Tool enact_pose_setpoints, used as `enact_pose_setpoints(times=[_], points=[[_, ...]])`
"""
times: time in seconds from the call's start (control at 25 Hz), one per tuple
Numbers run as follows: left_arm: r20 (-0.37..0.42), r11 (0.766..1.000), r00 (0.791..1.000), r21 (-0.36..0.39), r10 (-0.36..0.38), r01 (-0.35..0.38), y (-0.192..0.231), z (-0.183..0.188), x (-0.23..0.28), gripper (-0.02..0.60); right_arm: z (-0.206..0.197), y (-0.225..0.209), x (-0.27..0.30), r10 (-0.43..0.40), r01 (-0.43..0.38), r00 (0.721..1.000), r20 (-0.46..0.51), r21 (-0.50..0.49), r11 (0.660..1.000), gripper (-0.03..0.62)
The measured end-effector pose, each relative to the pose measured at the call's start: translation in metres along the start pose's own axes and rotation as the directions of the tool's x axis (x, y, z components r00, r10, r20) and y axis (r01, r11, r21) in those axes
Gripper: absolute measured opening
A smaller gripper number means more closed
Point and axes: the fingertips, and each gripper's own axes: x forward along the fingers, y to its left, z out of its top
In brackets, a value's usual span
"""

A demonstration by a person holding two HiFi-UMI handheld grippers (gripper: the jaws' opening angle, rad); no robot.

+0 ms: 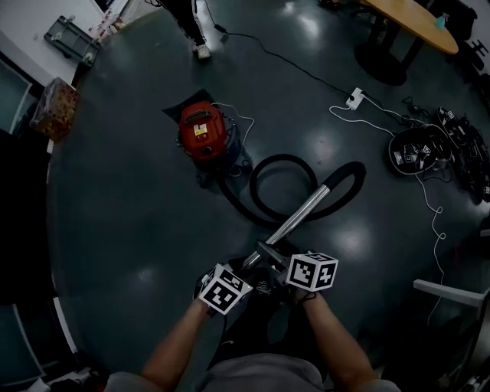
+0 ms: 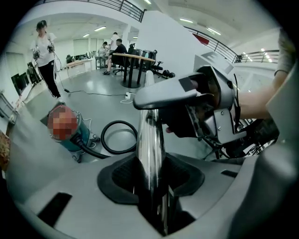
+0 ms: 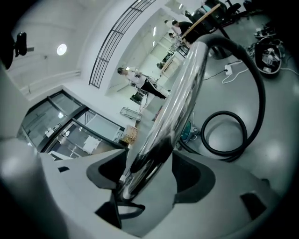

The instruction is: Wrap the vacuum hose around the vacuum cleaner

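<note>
- Vacuum hose (image 1: pixel 356 176): black, lying on the dark floor to the right of the vacuum cleaner (image 1: pixel 203 132) and nearer than it. It leaves the cleaner's near side, makes one open loop, then arches over into the far end of the metal tube (image 1: pixel 306 207). It lies wholly beside the cleaner, not around it.
- Vacuum cleaner: a red-topped canister, upright on the floor, far and left of the loop.
- Metal tube: chrome, slanting from the grippers at the near side up to the hose at the far right. Its grey handle (image 2: pixel 163 95) sits at the near end, between the two grippers.
- Left gripper (image 2: pixel 152 182): clamped on the tube, with a pad pressing on either side. The left forearm (image 1: pixel 180 348) reaches forward from the near edge, and the marker cube faces up.
- Right gripper (image 3: pixel 149 175): just beside the left one, to its right and a little farther out. Its jaws stand apart with the tube passing between them, and a gap shows at the right pad, so there is no grip. The right forearm (image 1: pixel 337 337) is extended alongside the left.
- Surroundings: a white power strip (image 1: pixel 354 97) far right of the cleaner, a heap of black cables (image 1: pixel 429 149) at the right, and a wooden table (image 1: pixel 413 23) at the far right.
</note>
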Motion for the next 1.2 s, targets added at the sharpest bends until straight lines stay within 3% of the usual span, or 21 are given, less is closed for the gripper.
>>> enact_pose_setpoints(times=[0.2,0.4,0.48,0.72,0.92,1.04,1.2], points=[[0.014,1.000,1.000,-0.021,-0.020,0.020,0.005,-0.003,-0.003,0.161,-0.002,0.002,0.026,-0.003,0.002,1.000,0.030,0.045,0.999,0.291],[0.037,0.997,0.998,-0.058,-0.045,0.047,-0.003,0.003,-0.012,0.161,0.003,0.017,0.030,0.009,-0.010,0.996,0.091,0.015,1.000,0.284],[0.050,0.996,0.998,-0.069,-0.045,0.048,-0.006,0.003,-0.013,0.161,0.004,0.015,0.028,-0.012,0.009,0.994,0.104,0.031,0.999,0.228],[0.065,0.992,0.996,-0.108,-0.064,0.071,-0.011,-0.007,-0.008,0.161,-0.008,0.006,0.029,-0.072,0.066,0.995,0.070,0.083,0.994,0.186],[-0.003,0.992,0.992,0.016,-0.126,0.126,-0.021,-0.024,-0.006,0.185,-0.011,0.003,0.028,-0.097,0.092,0.993,0.069,0.075,0.993,0.181],[-0.034,0.986,0.985,0.008,-0.168,0.169,-0.024,-0.039,-0.015,0.256,-0.005,0.000,0.027,-0.099,0.093,0.992,0.081,0.075,0.993,0.181],[-0.048,0.984,0.983,0.005,-0.177,0.177,-0.025,-0.047,-0.032,0.258,0.004,-0.009,0.023,-0.120,0.114,0.988,0.094,0.068,0.991,0.181]])
